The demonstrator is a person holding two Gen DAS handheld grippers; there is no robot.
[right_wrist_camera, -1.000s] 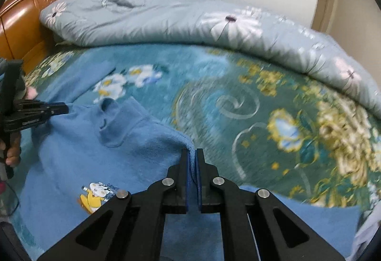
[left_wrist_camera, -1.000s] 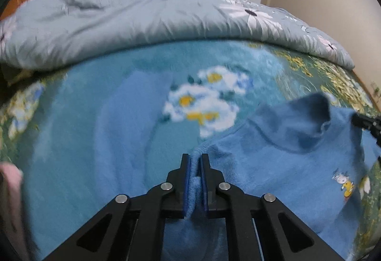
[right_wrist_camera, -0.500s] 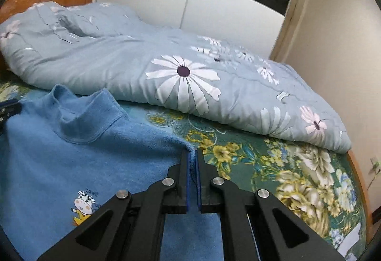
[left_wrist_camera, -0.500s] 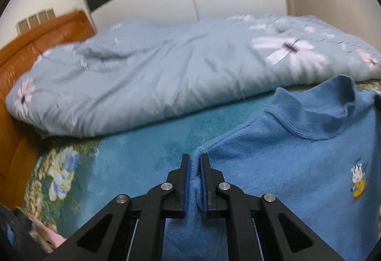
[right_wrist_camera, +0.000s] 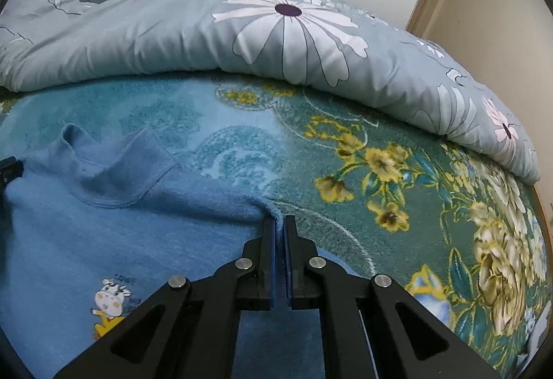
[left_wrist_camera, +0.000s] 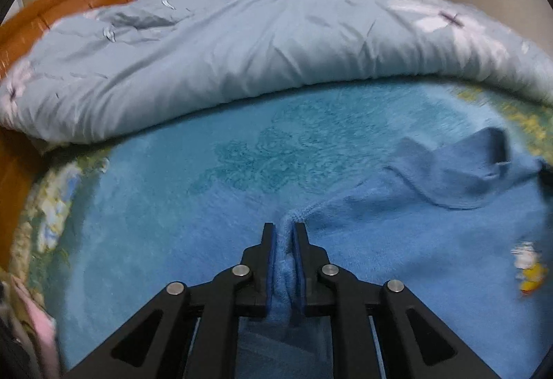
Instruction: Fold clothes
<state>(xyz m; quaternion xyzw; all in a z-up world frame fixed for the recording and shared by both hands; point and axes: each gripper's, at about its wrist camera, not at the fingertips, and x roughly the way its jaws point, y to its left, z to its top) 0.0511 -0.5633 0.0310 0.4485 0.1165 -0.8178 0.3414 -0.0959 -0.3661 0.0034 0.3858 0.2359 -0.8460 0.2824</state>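
A blue fleece sweater point(left_wrist_camera: 432, 234) point(right_wrist_camera: 103, 234) with a stand-up collar point(right_wrist_camera: 110, 164) and a small cartoon cow print point(right_wrist_camera: 110, 303) lies face up on the blue floral blanket point(left_wrist_camera: 207, 171) point(right_wrist_camera: 380, 171). My left gripper point(left_wrist_camera: 285, 227) holds one shoulder corner. Its jaws are opening, and a bunch of fleece still fills the gap between the pads. At the other shoulder, my right gripper point(right_wrist_camera: 280, 220) is shut on the sweater's edge. The left gripper's black tip point(right_wrist_camera: 8, 168) shows at the left edge of the right wrist view.
A grey-blue duvet with daisy prints point(left_wrist_camera: 242, 44) point(right_wrist_camera: 242, 30) is heaped across the bed just beyond the sweater. A wooden headboard point(left_wrist_camera: 52, 12) stands at the left, with a white wardrobe behind. A pink garment point(left_wrist_camera: 31, 320) lies at the lower left.
Both grippers carried the sweater toward the duvet and lowered it; its collar now rests slumped on the blanket. The left jaws stand a little wider than before.
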